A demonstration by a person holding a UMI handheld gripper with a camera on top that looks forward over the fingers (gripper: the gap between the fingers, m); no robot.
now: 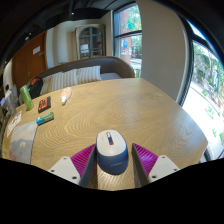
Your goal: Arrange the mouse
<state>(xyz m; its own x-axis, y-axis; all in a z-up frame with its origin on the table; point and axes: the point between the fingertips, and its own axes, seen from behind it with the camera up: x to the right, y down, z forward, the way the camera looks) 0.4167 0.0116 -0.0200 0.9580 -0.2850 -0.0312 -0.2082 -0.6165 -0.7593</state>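
Note:
A white and blue mouse [112, 151] sits between my gripper's [113, 158] two fingers, over the near part of a round wooden table [120, 110]. The magenta pads [84, 158] press against its left and right sides, so the gripper is shut on the mouse. The mouse points away from me, its white top and scroll wheel facing up. I cannot tell whether it still rests on the tabletop or is held just above it.
On the table's far left lie a green bottle [23, 97], a dark reddish box [44, 103], a white object [66, 96], a teal item [45, 118] and papers [17, 127]. A curved bench [85, 75] stands beyond the table. Windows are at the right.

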